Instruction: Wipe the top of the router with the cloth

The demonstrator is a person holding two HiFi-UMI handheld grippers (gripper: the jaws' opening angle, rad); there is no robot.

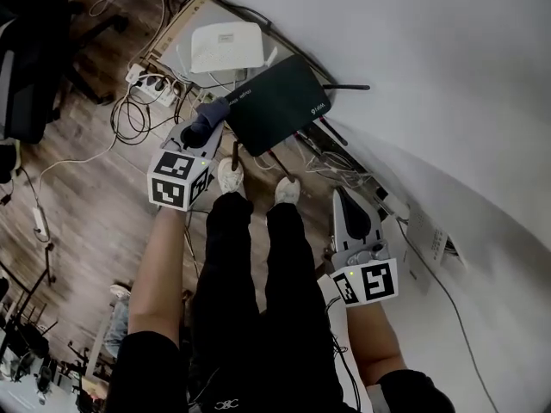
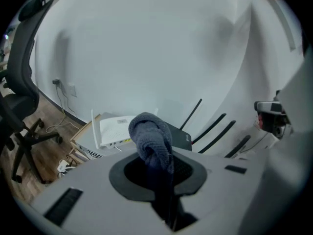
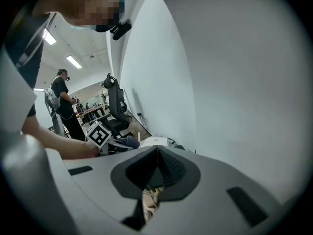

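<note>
The black router lies flat by the white wall, its antennas pointing right; in the left gripper view it shows just behind the cloth. My left gripper is shut on a bunched dark blue cloth, held at the router's near left edge. In the left gripper view the cloth sticks up out of that gripper. My right gripper hangs lower right, away from the router, shut with nothing in it; its jaws meet in the right gripper view.
A white router sits on a low stand behind the black one. Power strips and tangled cables lie on the wood floor. An office chair stands left. The person's legs and shoes are below me. Another person stands far off.
</note>
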